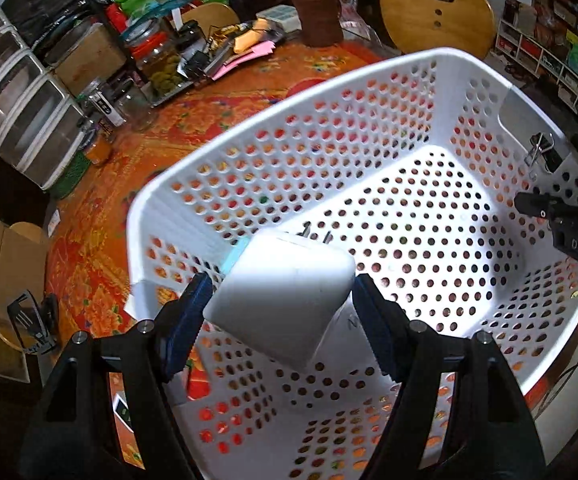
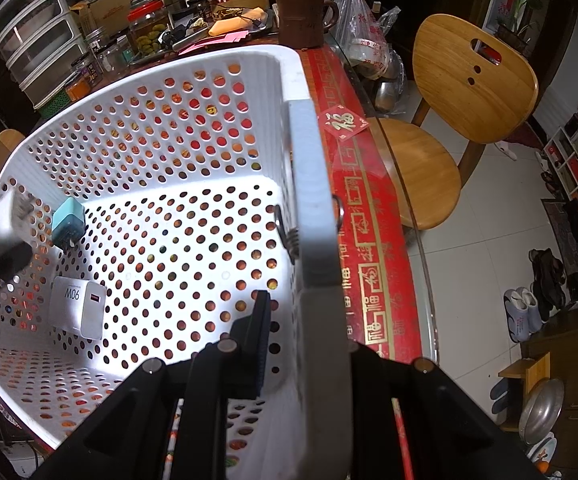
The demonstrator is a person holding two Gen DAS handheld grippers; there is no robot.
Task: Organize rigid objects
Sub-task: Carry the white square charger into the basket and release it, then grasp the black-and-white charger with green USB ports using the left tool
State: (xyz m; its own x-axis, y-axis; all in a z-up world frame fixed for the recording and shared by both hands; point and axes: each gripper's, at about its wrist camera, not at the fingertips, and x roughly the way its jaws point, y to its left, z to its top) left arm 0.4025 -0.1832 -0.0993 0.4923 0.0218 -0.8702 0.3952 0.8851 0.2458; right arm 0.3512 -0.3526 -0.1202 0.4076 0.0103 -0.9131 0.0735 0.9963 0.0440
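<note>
Above perforated white plastic basket [image 1: 369,80], smooth rounded white charger [image 1: 285,300] between ribbed fingers [image 1: 187,316].

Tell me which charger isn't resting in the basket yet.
The plain white charger, held in the left gripper above the basket. The mint charger and 90W charger already lie inside.

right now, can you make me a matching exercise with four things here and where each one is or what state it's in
Things:
1. white charger block
2. 90W charger
3. teal charger
4. basket rim

States:
A. lying flat on the basket floor
B. gripped by the right gripper
C. leaning on the basket's inner wall
D. held over the basket by the left gripper

Pairs: 1-D, 2-A, 3-C, 4-B
</note>
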